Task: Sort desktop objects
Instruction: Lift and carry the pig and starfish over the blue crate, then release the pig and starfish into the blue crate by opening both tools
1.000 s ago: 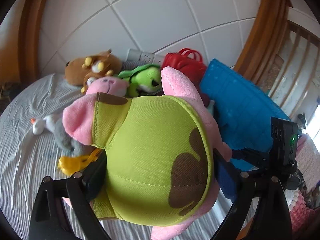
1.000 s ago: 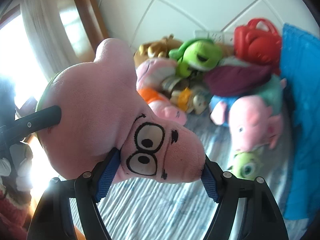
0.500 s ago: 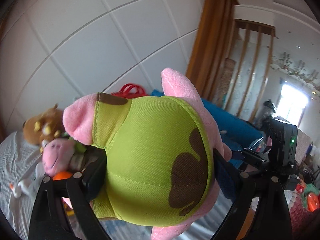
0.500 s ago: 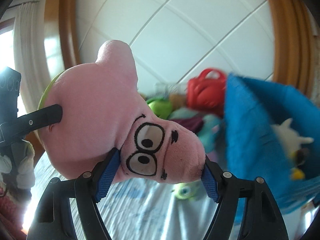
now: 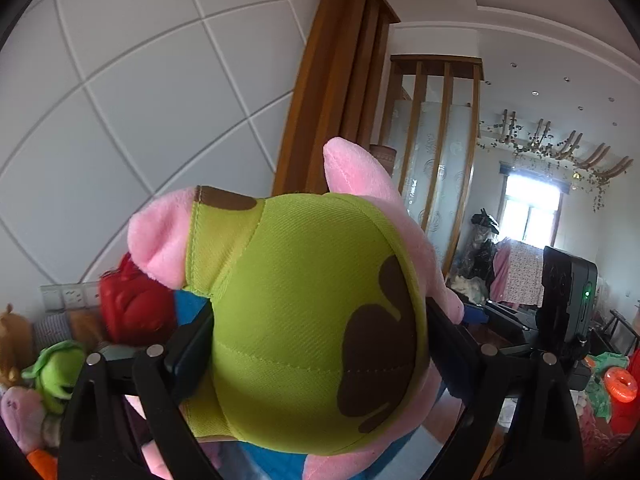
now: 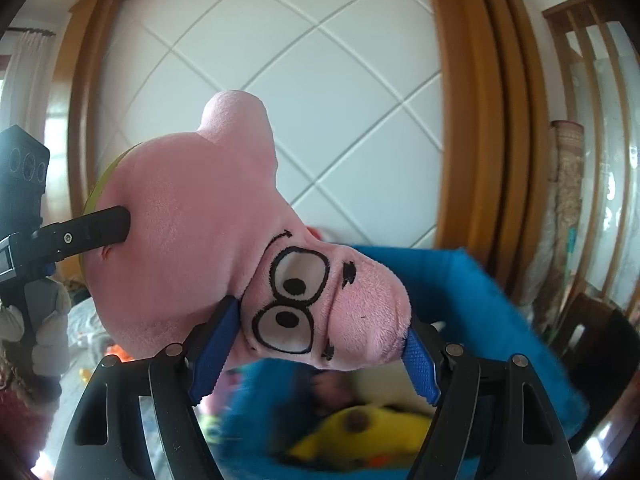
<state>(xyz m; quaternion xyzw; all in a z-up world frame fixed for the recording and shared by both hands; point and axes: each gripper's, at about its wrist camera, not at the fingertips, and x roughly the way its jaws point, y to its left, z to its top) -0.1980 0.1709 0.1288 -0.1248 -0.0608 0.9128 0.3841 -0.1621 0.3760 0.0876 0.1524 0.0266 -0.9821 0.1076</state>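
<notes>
left hand-held gripper (image 5: pixel 316 344): clamped on pink plush toy (image 5: pixel 304 312) at its green shorts | right hand-held gripper (image 6: pixel 316 344): gripping its face | toy: held over blue basket (image 6: pixel 480 300)

Bright daylight, window (image 5: pixel 528 208) glare, fisheye-bent edges, motion-blurred blue bin (image 6: pixel 472 300).

The left gripper (image 5: pixel 318 344) has matte black fingers with silver screw heads; the right gripper (image 6: pixel 316 354) matches, with ribbed blue pads (image 6: pixel 212 356) and a black block with a green light.
</notes>
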